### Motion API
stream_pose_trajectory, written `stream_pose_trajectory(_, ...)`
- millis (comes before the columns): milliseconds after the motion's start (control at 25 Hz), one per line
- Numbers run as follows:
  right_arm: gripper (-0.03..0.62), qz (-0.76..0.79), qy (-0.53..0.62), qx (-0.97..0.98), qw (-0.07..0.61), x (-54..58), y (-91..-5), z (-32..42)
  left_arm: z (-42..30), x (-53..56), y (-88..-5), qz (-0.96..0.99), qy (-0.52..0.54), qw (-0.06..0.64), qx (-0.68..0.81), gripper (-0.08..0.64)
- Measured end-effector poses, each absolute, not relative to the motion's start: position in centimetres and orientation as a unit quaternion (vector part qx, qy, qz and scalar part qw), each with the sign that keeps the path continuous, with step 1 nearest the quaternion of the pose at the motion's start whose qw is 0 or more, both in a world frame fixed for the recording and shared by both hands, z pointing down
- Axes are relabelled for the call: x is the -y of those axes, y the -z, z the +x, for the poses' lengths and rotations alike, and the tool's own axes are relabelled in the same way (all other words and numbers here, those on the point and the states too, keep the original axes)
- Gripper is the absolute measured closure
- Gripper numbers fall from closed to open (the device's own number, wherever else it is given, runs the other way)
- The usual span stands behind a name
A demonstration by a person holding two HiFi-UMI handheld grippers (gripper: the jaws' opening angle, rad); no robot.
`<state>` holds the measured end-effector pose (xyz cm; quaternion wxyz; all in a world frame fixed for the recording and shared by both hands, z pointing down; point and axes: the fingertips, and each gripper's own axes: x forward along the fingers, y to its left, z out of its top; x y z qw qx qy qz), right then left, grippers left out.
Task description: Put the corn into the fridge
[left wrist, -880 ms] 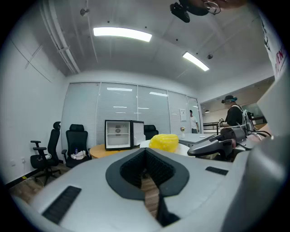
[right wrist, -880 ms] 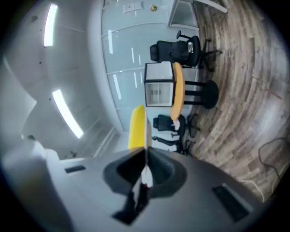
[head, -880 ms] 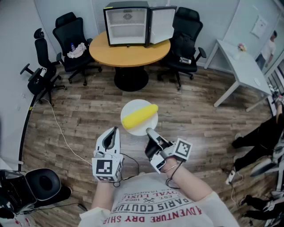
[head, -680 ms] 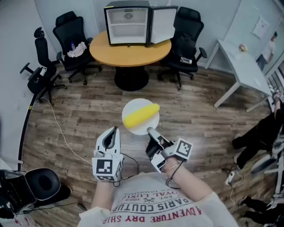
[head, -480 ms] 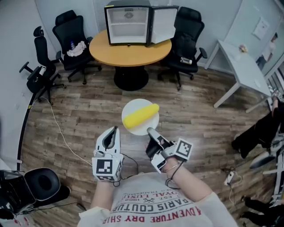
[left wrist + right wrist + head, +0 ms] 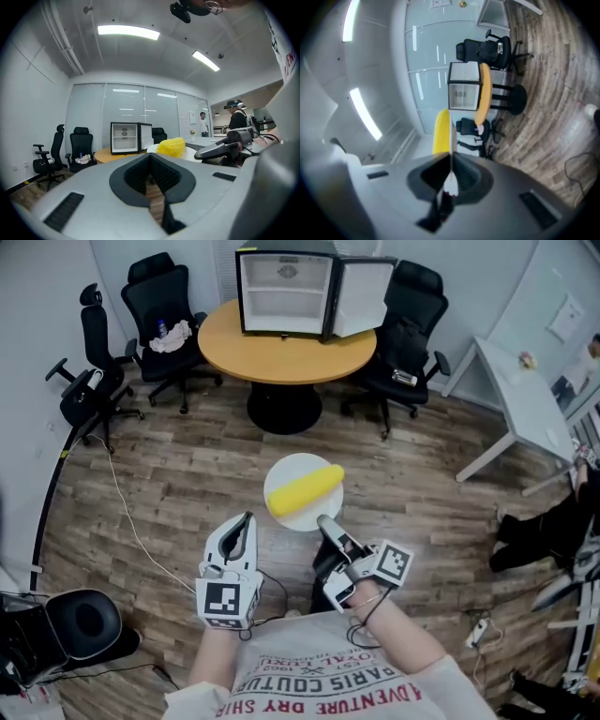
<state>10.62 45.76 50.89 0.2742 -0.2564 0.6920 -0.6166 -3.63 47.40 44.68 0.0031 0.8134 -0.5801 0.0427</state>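
Noted left gripper [image 6: 246, 517] clenched, empty, parked near plate [image 6: 284, 471]: judged spare. Found corn [image 6: 305, 489] lying on that plate, carried over floor, well short of open fridge [image 6: 286, 292] on round desk [image 6: 281, 352]. Read long axis as level, diagonal: far end angled right, near end toward left gripper. Seen right gripper [image 6: 324, 519] clamped on plate's near rim, held level, likely against rolling.

Wood floor [image 6: 178, 488], round table [image 6: 281, 360], black chairs [image 6: 161, 298]
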Motion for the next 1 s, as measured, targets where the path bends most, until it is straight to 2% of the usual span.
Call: stream_pose_trajectory(1000, 0.554, -0.17, 0.622, -0.74, 0.192, -10.0, -47.5, 13.7, -0.1, -14.0, -41.6, 0.737, -0.036, 0.004, 0.675, 0.531)
